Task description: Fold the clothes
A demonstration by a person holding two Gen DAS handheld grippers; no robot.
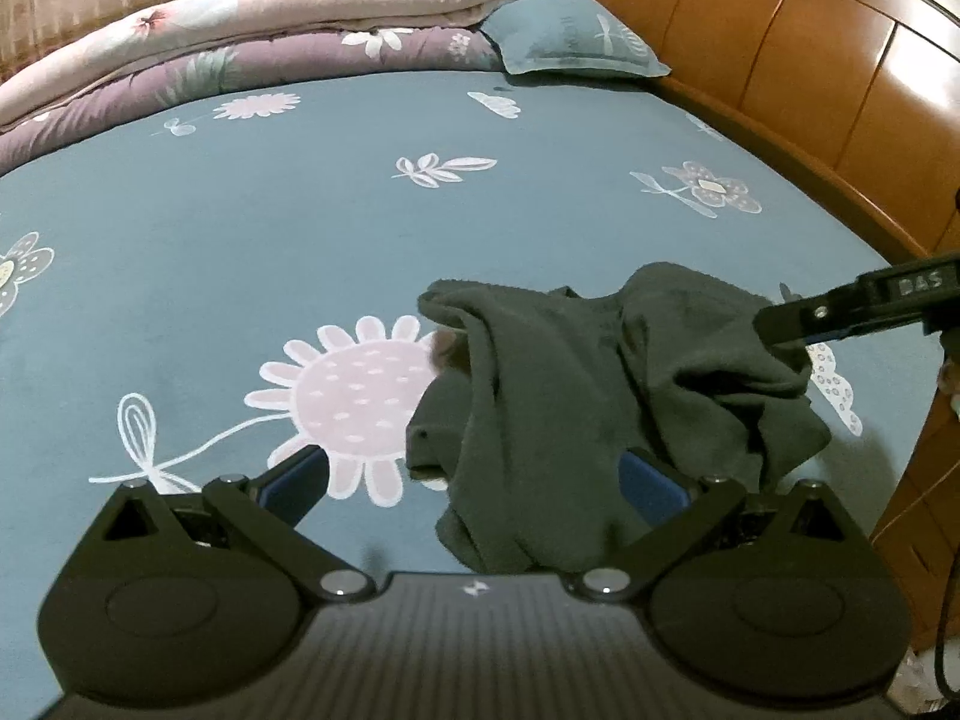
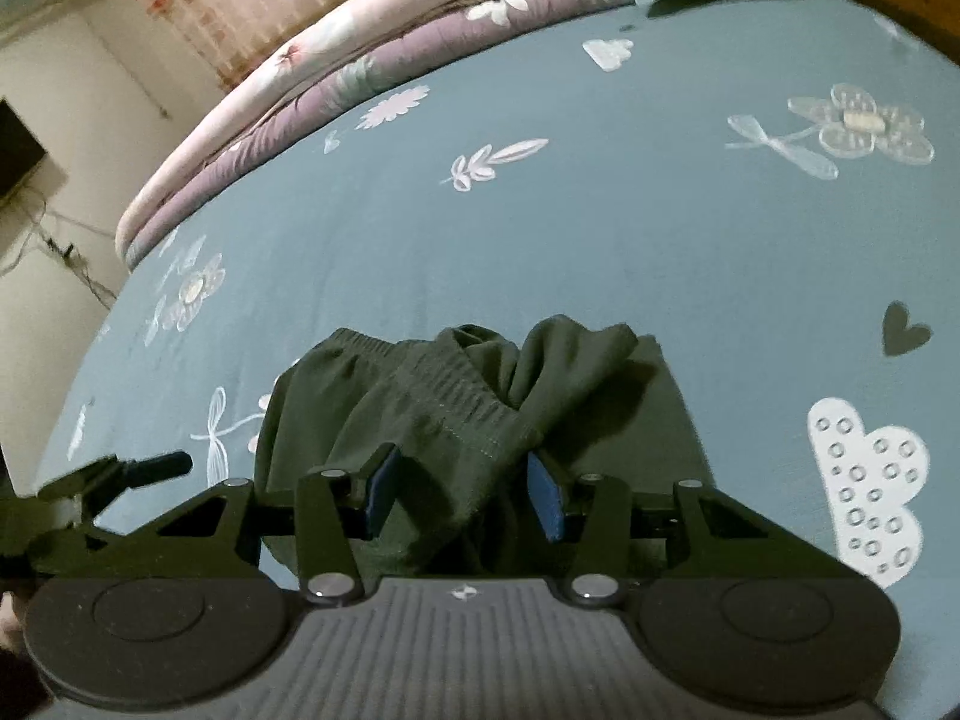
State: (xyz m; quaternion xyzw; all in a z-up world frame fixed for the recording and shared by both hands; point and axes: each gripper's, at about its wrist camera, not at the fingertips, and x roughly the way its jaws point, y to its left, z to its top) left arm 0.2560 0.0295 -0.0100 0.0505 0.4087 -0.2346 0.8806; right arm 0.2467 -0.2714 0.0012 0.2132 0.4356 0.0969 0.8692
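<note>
Garment (image 1: 576,396): dark green, crumpled, lying on the blue flowered bedsheet (image 1: 360,210) just ahead of both claws.

Left gripper (image 1: 474,480): jaws standing wide apart, holding nothing; the cloth is lying before its right finger (image 1: 651,489), the left finger over a pink printed flower.

Right gripper (image 2: 465,495): jaws part-closed, the ribbed waistband (image 2: 456,402) passing between the blue pads (image 2: 381,489); whether they are pressing the cloth cannot be told.

Left-wrist view only: the right claw's tip entering from the right onto the cloth's far corner; wooden headboard (image 1: 840,90); pillow (image 1: 570,36).

Right-wrist view only: elastic ribbing; the left claw at lower left; pale wall behind the folded quilts (image 2: 360,72).
</note>
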